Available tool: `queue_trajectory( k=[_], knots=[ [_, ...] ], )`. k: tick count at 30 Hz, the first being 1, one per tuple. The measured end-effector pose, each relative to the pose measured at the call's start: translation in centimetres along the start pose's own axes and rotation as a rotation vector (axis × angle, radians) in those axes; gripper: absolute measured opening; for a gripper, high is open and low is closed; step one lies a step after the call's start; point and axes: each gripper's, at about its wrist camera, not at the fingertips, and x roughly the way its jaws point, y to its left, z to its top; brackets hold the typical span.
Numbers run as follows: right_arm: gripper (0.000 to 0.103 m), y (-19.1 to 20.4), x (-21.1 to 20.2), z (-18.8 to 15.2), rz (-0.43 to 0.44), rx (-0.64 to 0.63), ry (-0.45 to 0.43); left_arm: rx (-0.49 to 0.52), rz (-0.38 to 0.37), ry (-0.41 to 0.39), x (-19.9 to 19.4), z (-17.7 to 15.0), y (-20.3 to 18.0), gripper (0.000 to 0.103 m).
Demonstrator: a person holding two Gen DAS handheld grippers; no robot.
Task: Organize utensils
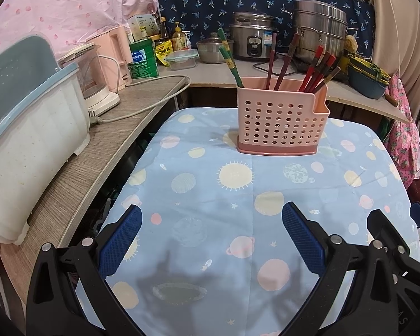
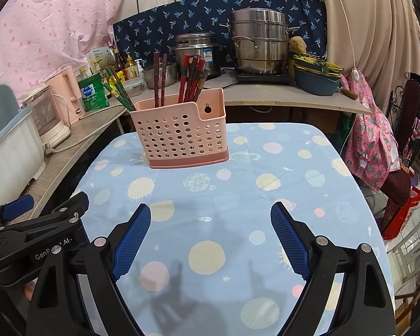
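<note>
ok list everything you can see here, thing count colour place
utensil holder: one, pink, perforated, far end of table
green chopsticks: a pair, holder's left section
dark red chopsticks: a few, middle section
red-handled chopsticks: a bunch, right section
tablecloth: one, blue, planet print
steamer pot: one, steel, back counter
rice cooker: one, steel, beside the steamer
green tin: one, left counter
kettle: one, pink, left counter
dish bin: one, white and blue, near left
left tongs: open, blue pads
right tongs: open, blue pads
</note>
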Motion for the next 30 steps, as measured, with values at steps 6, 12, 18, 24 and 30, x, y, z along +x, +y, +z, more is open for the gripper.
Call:
queue_trajectory(
  k=[6, 12, 18, 24, 30],
  knots=[
    [0.084, 0.4, 0.3, 0.5, 0.002, -0.01, -0.01, -0.01, 0.006, -0.012, 0.4, 0.8, 0.0, 0.096],
    [0.084, 0.5, 1.1, 1.5, 0.005, -0.014, -0.017, -0.016, 0.011, -0.017, 1.2, 1.7, -0.2, 0.096],
    [0.084, 0.4, 2.1, 2.1, 0.005, -0.011, -0.013, -0.021, 0.012, -0.014, 2.2, 2.3, -0.5, 0.096],
    [0.084, 0.1, 3.0, 2.7, 0.005, -0.005, -0.008, -0.017, 0.022, -0.02, 2.7, 2.7, -1.1, 0.096],
    [0.084, -0.2, 3.2, 2.8, 0.005, 0.004, -0.007, -0.026, 0.02, -0.023, 2.8, 2.7, -1.2, 0.096]
  ],
)
